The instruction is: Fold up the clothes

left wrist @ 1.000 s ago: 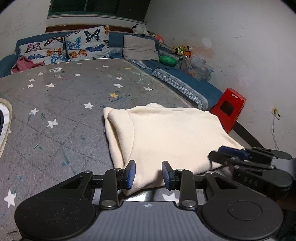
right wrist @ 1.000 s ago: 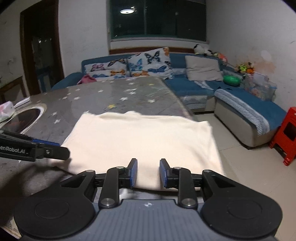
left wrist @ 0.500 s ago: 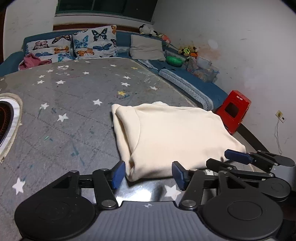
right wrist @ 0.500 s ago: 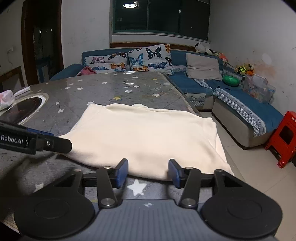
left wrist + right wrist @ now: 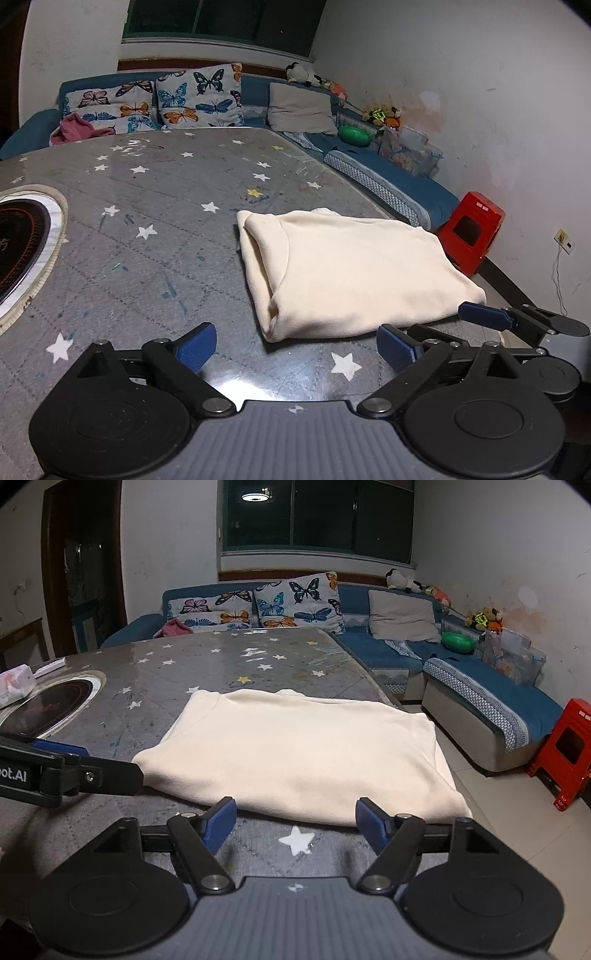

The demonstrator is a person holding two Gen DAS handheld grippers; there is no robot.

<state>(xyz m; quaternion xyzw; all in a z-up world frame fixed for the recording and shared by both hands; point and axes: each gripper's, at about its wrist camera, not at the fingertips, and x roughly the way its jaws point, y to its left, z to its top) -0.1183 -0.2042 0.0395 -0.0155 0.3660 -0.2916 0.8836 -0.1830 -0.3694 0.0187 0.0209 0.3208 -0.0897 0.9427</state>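
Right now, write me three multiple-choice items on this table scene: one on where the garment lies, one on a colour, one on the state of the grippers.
1. Where does the folded garment lie?
A. on the star-print table
B. on the sofa
C. on the floor

2. What colour is the stool by the wall?
A. green
B. red
C. white

3. How do the left gripper and the right gripper stand?
A. both clamped on cloth
B. one clamped, one open
C. both open, holding nothing

Key: 1 A, the cream cloth rests flat on the grey tabletop; 2 B, its plastic is bright red; 3 C, each pair of blue pads is spread wide, clear of the cloth.
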